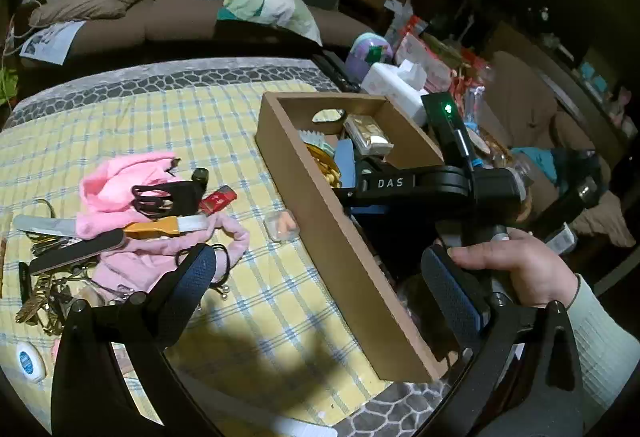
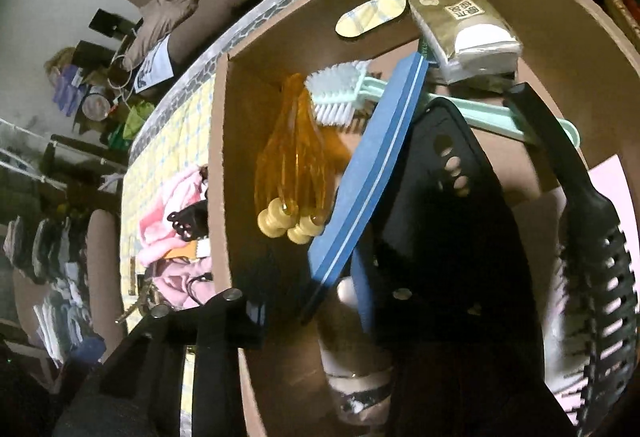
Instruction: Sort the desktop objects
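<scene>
The left gripper (image 1: 320,285) hangs over the checked tablecloth (image 1: 192,125) with its fingers spread wide and nothing between them. Its left finger (image 1: 196,277) sits above a black hair tie (image 1: 224,265) on a pink cloth (image 1: 132,205).

To the left lies a heap of small things: a nail file (image 1: 76,253), an orange-handled tool (image 1: 160,227), a black clip (image 1: 164,197) and a small red box (image 1: 218,199). A clear case (image 1: 282,227) rests alone just beside the cardboard box (image 1: 320,205).

The right gripper (image 2: 316,317) reaches down into the cardboard box (image 2: 224,157), held by the right hand (image 1: 516,269). Whether its fingers are open or closed I cannot tell; a blue foam block (image 2: 372,173) leans by its blue pad (image 2: 364,289).

Inside the box lie an amber massager (image 2: 296,165), a mint brush (image 2: 344,89), a tissue pack (image 2: 464,29) at the far end, and a black hairbrush (image 2: 592,237) at the right.
</scene>
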A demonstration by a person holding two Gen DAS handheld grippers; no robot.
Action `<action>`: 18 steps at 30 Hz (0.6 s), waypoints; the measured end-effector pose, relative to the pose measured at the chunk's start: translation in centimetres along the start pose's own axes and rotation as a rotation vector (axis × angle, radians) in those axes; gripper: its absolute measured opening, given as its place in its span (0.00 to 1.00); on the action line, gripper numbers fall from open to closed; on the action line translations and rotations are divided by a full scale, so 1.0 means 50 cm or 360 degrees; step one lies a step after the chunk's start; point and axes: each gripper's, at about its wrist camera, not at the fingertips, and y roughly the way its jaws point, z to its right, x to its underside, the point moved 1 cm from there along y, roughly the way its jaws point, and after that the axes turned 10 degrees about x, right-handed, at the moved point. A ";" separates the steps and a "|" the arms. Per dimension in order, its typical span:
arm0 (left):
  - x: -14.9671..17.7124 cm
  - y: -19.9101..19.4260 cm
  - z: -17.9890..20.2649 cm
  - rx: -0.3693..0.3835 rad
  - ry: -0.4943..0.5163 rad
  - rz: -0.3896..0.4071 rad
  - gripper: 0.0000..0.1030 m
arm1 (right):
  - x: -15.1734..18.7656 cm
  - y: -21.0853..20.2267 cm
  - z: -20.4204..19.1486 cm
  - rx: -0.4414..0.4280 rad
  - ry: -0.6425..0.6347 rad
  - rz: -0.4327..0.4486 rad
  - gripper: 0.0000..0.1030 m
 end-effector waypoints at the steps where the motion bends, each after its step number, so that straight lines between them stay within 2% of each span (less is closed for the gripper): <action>1: 0.000 0.004 0.001 0.0000 0.0000 -0.0005 1.00 | 0.000 0.002 0.003 0.0007 -0.0016 0.0001 0.24; 4: 0.001 0.014 0.002 -0.0001 0.0005 -0.0019 1.00 | -0.003 -0.005 0.019 -0.0030 -0.0028 0.0010 0.21; 8: 0.004 0.017 0.003 -0.0009 0.0003 -0.0025 1.00 | -0.008 -0.042 0.042 0.0043 -0.0108 0.0022 0.12; 14: 0.006 0.026 0.016 0.0004 -0.0021 -0.0032 1.00 | -0.006 -0.087 0.079 0.0035 -0.0086 0.0010 0.12; 15: 0.007 0.029 0.023 0.0011 -0.0018 -0.0036 1.00 | -0.004 -0.088 0.082 0.0022 -0.0082 -0.0015 0.15; 18: 0.009 0.036 0.043 0.0015 0.0003 -0.0059 1.00 | 0.007 -0.078 0.080 0.0069 -0.0078 -0.0102 0.16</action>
